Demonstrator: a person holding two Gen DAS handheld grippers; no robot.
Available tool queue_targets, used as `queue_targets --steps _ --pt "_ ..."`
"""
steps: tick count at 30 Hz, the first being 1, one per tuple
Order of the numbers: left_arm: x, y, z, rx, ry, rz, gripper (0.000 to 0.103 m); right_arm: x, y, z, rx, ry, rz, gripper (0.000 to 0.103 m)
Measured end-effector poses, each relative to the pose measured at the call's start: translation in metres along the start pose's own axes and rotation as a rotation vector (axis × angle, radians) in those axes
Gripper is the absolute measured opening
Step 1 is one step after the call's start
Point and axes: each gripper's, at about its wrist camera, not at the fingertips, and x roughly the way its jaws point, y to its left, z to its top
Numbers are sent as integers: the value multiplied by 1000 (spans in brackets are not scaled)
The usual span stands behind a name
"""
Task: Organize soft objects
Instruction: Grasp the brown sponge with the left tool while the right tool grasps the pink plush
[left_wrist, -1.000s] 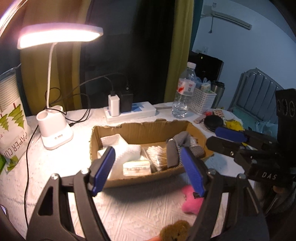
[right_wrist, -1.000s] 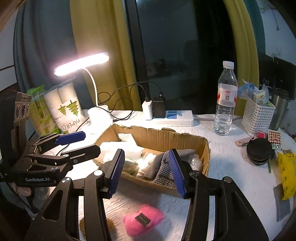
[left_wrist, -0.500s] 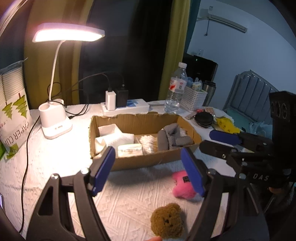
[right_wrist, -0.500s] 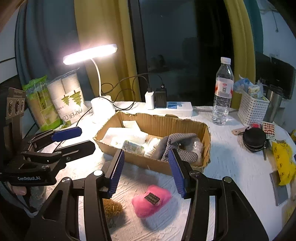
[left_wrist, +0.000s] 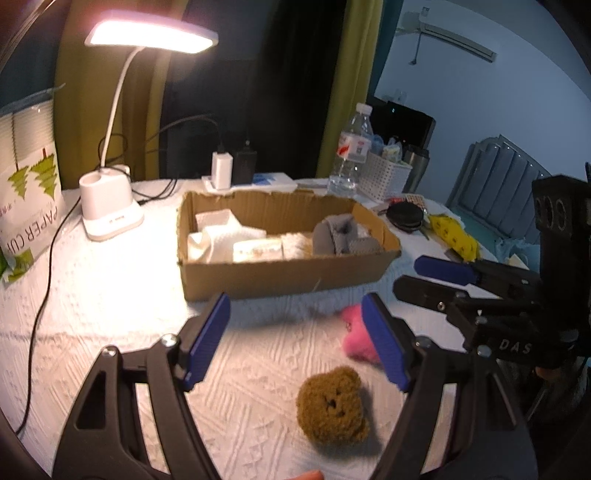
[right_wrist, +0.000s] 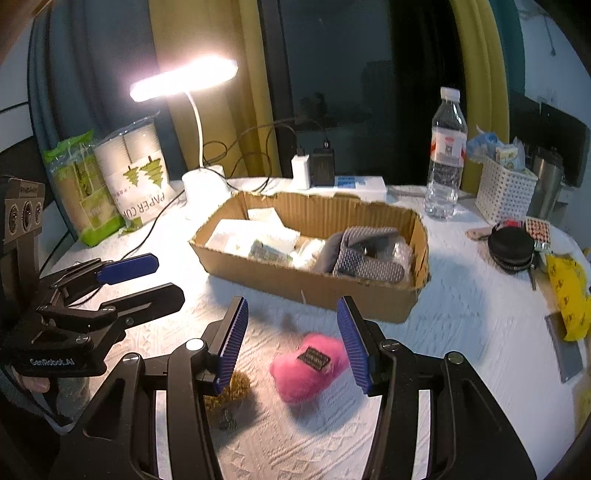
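Note:
A brown plush bear (left_wrist: 332, 408) lies on the white tablecloth between my left gripper's (left_wrist: 299, 343) open jaws, near their base. A pink plush toy (right_wrist: 308, 365) lies between the open jaws of my right gripper (right_wrist: 295, 341); it also shows in the left wrist view (left_wrist: 354, 338), behind the right finger. The cardboard box (left_wrist: 280, 275) beyond holds white tissues, a packet and grey fabric (right_wrist: 364, 253). In the right wrist view the bear (right_wrist: 229, 391) is partly hidden behind the left finger. Both grippers are empty.
A lit desk lamp (left_wrist: 110, 218) and a paper-cup pack (left_wrist: 27, 206) stand at the left. A power strip with chargers (right_wrist: 332, 179), a water bottle (right_wrist: 445, 155), a white basket (right_wrist: 504, 192), a black pouch (right_wrist: 511, 247) and a yellow item (right_wrist: 567, 295) lie behind and right.
Both grippers have pulled back from the box toward the table's near edge. The pink toy and brown bear have come into fuller view between the jaws.

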Motion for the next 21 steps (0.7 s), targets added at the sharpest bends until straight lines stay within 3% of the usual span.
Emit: queue_targets --steps 9,12,21 --pt "10 1 -22 -15 47 -2 75 11 -3 -21 20 42 -11 54" --pt "14 1 -28 -18 63 -4 75 16 -7 -27 28 56 -19 62" --pt "29 -2 -40 -18 116 -9 76 35 -25 -42 75 106 -56 63"
